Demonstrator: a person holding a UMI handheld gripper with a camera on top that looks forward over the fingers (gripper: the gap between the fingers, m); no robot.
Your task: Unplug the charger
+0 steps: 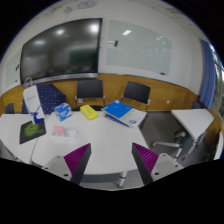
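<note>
1. The hand-held gripper (111, 163) hangs above a cluster of white tables, its two fingers spread apart with nothing between them; each finger (79, 160) carries a magenta pad on its inner face.
2. The white surface (100, 145) fills the near and middle ground, made of several tabletops pushed together, with a seam running between them just ahead of the fingers.
3. A charger cannot be made out with any certainty; the small items on the left of the surface are too small to identify as one.
4. On the far left of the surface stands a green object (33, 128), with a small pink item (58, 131) just right of it and a light-blue box (62, 112) beyond that.
5. A flat yellow item (90, 113) lies near the middle of the far edge, and a blue-and-white booklet or folder (120, 111) rests to its right, both well beyond the fingers.
6. Dark office chairs (90, 90) line the far side of the surface, one of them (137, 95) directly behind the blue booklet; a blue patterned chair (46, 98) stands at the far left.
7. On the far wall hang a dark screen (62, 50) to the left and a white board (145, 47) to the right, above a band of wood-coloured panelling (175, 95).
8. Another white table (195, 122) stands apart at the right, its metal legs showing beneath it.
</note>
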